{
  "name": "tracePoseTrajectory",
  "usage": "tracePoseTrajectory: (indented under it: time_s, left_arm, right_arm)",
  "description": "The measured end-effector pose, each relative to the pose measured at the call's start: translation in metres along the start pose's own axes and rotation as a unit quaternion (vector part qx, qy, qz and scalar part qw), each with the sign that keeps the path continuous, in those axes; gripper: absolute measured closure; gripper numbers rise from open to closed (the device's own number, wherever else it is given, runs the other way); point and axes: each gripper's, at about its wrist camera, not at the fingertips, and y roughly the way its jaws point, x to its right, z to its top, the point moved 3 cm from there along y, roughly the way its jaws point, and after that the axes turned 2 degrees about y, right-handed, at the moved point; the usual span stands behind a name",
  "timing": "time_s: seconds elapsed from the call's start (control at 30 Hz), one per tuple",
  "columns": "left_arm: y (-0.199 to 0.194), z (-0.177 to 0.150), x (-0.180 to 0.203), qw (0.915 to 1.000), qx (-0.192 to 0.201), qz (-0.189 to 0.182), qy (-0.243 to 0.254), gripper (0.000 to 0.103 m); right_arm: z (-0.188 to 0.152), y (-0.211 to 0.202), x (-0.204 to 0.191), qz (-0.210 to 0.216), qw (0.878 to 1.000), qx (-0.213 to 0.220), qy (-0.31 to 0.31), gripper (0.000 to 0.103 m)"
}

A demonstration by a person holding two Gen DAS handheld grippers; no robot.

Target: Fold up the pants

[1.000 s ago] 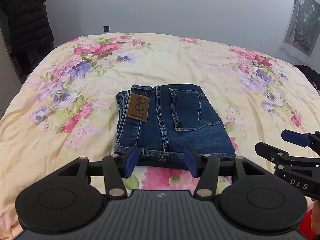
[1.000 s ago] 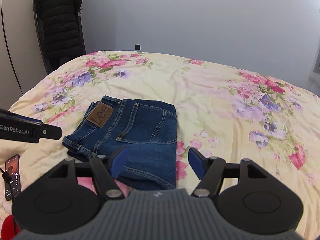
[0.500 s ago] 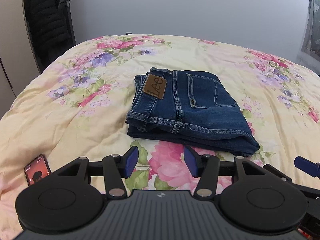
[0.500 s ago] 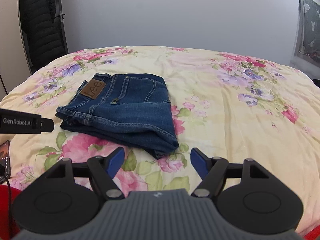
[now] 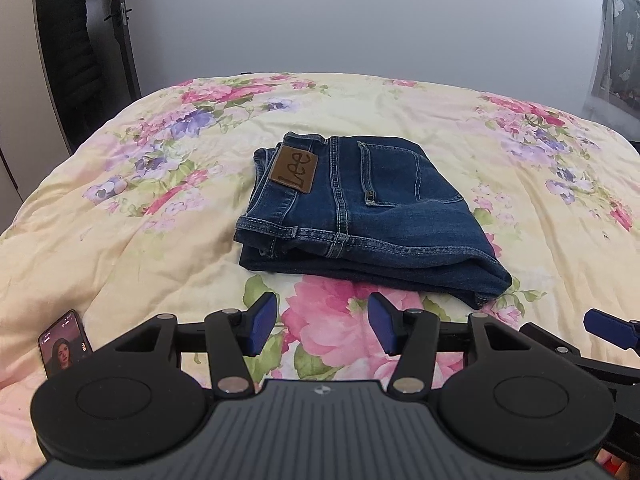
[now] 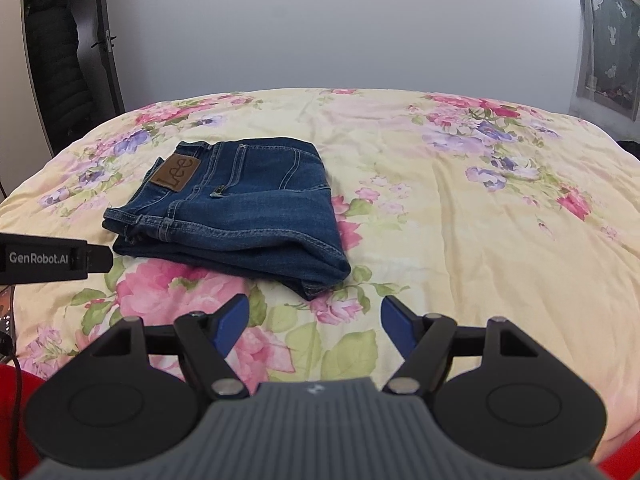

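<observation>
Floral quilted bed (image 5: 120, 240) carries the folded dark-blue denim pants (image 5: 360, 216) just ahead of both empty, spread tongs: left tongs (image 5: 322, 323), right tongs (image 6: 313, 322). A careless nudge could probably topple the fold.

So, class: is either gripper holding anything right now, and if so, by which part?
Nothing is held. The left gripper and right gripper are both open over the bedspread, short of the folded jeans.
</observation>
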Motion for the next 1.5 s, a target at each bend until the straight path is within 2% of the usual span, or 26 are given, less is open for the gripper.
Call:
tracePoseTrajectory:
  time_s: [0.2,1.5]
  left_arm:
    - [-0.0018,-0.0015,0.0019,1.0,-0.003,-0.001,0.004,0.041]
    - [-0.0084,0.0025,0.0101,0.9995,0.004,0.005,0.031,0.041]
  right_arm:
    - [0.0004,-0.0052,0.0019,-0.001,1.0,0.017,-0.003,0.034]
    - [0.0001,-0.0068,0.0064,0.006,1.0,0.011,0.011,0.034]
